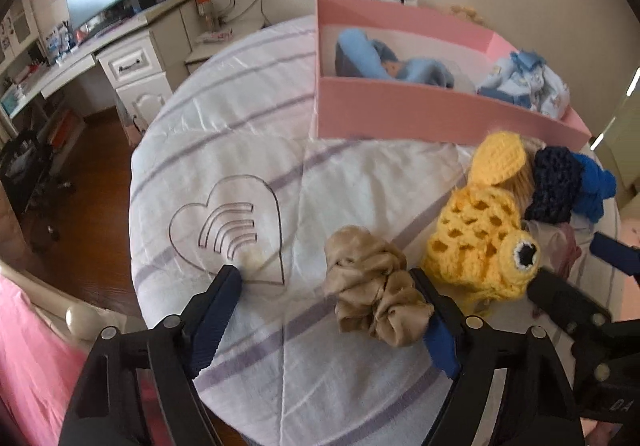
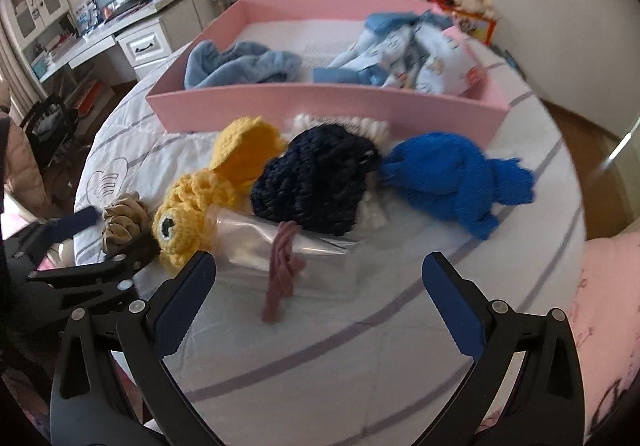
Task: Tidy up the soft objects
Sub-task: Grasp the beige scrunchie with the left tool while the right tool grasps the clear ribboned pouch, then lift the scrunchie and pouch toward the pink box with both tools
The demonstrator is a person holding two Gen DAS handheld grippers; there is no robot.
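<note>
The left gripper (image 1: 326,278), jaws apart, flanks a beige scrunchie (image 1: 374,288). The right gripper (image 2: 320,270) hovers open. Closing on the scrunchie likely comes next, then the pink tray (image 1: 400,109).

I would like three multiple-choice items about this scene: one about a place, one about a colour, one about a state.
1. Where does the beige scrunchie lie?
A. inside the pink tray
B. on the bedsheet between the fingers of the left tool
C. on the desk

2. What colour is the crochet fish?
A. green
B. red
C. yellow

3. In what state is the right tool?
A. open, holding nothing
B. shut on the blue knit piece
C. shut on the fish

Answers:
1. B, the scrunchie sits on the striped sheet, between the open fingers of the left tool, outside the pink tray.
2. C, its body and tail are yellow.
3. A, its fingers stand wide apart with nothing between them.
</note>
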